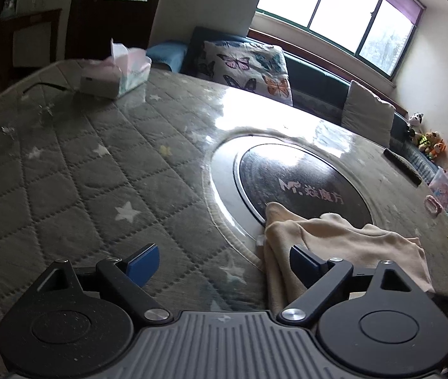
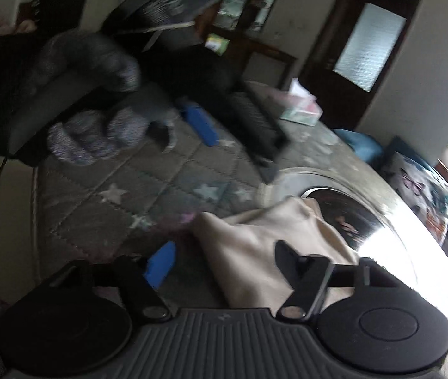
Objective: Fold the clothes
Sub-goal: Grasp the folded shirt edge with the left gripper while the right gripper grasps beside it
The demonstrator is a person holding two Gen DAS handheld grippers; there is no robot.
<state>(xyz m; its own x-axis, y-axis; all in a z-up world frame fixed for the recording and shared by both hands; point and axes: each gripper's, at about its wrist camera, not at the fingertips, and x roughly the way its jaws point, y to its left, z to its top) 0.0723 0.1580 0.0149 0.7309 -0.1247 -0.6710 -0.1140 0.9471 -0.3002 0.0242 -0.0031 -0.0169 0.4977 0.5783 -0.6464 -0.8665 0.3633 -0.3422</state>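
The cream-coloured soft cloth garment (image 1: 344, 240) lies crumpled on the quilted grey star-patterned worktop (image 1: 81, 170), overlapping the near rim of the round black glass inset (image 1: 303, 183). No tidy fold shows, so nearly all the folding seems left. The left claw (image 1: 224, 260) is released beside the inset; the right claw (image 2: 224, 260) is released too, with the garment's edge between its jaws.
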